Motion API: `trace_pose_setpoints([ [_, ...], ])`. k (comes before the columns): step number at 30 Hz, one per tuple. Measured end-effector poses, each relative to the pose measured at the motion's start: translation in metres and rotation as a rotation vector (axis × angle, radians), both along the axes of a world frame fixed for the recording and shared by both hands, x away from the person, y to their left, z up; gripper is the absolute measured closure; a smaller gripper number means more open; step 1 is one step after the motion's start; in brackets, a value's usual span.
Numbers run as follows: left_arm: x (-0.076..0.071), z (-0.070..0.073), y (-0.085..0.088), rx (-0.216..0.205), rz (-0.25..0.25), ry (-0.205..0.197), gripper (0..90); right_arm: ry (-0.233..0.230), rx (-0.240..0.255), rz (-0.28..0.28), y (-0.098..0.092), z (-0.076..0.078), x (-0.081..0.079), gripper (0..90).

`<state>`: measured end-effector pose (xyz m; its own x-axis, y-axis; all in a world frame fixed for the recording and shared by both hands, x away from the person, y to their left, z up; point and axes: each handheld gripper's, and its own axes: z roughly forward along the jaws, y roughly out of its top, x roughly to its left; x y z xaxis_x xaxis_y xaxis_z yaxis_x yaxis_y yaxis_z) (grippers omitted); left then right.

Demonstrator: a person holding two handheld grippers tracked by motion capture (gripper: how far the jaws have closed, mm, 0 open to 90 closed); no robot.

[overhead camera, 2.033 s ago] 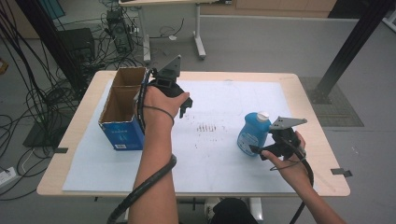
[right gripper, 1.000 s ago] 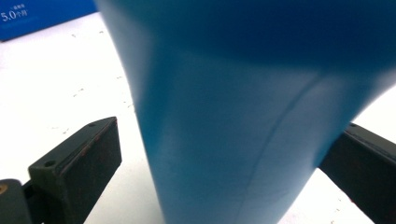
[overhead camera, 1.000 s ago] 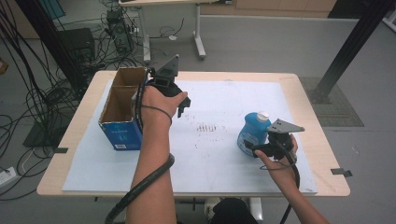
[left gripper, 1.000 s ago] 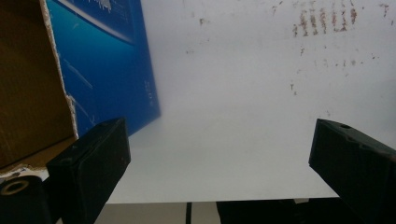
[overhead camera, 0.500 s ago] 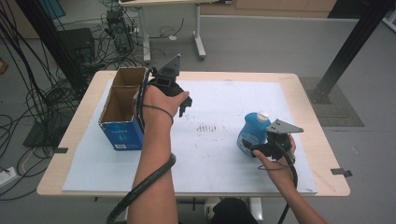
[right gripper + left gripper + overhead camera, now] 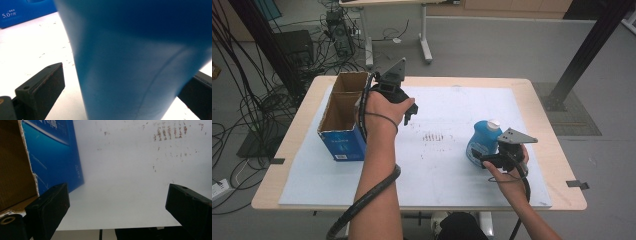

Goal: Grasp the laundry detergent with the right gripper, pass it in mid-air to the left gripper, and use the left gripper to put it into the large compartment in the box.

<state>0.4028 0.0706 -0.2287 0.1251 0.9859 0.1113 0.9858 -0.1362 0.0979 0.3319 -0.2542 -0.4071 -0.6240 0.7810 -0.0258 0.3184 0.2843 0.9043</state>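
Observation:
A blue bottle (image 6: 481, 141) with a white cap (image 6: 493, 123) stands upright on the white mat (image 6: 447, 170) at the right. My right gripper (image 6: 480, 160) is open at its near side. In the right gripper view the bottle (image 6: 140, 60) stands between the spread jaws of that gripper (image 6: 125, 77), with a gap at the left jaw. My left gripper (image 6: 409, 114) hangs over the mat just right of an open blue cardboard box (image 6: 341, 117). In its own view the left gripper (image 6: 118, 195) is open with nothing between its jaws, and the box (image 6: 47, 152) is at the left.
The box stands at the table's left side, its top open and brown inside. Faint reddish marks (image 6: 432, 136) dot the mat's middle. The wooden table edge (image 6: 562, 150) runs close to the bottle on the right. Cables and a second table lie on the floor beyond.
My right gripper has crept a little left and closer to the bottle, so the bottle now sits between its jaws. The left gripper has hardly moved.

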Motion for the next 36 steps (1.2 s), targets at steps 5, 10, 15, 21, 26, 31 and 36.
trace_pose_setpoints([
  [5,0.0001,-0.0008,-0.0005,-0.001,0.000,-0.001,5.9,-0.002,0.000,0.003,0.0001,0.0003,-0.0001,0.6],
  [10,0.0004,-0.0002,-0.0011,-0.001,-0.001,-0.002,5.9,-0.002,0.002,0.003,0.0007,0.0002,-0.0003,0.7],
  [15,0.0005,0.0009,-0.0014,0.001,-0.001,-0.004,5.8,-0.003,0.000,0.005,0.0008,0.0002,-0.0002,0.7],
  [21,0.0000,0.0007,-0.0021,0.002,-0.002,-0.003,5.8,-0.002,0.003,0.003,0.0003,-0.0003,-0.0009,0.7],
  [26,-0.0006,-0.0010,-0.0029,-0.003,-0.003,-0.002,5.8,-0.011,0.003,-0.003,-0.0004,0.0009,-0.0014,0.5],
  [31,-0.0009,0.0002,-0.0029,-0.004,-0.002,-0.005,5.9,-0.012,0.004,-0.001,-0.0007,0.0018,-0.0014,0.6],
  [36,-0.0012,0.0018,-0.0029,0.000,-0.004,-0.004,5.8,-0.012,0.007,0.001,0.0003,0.0017,-0.0021,0.6],
])
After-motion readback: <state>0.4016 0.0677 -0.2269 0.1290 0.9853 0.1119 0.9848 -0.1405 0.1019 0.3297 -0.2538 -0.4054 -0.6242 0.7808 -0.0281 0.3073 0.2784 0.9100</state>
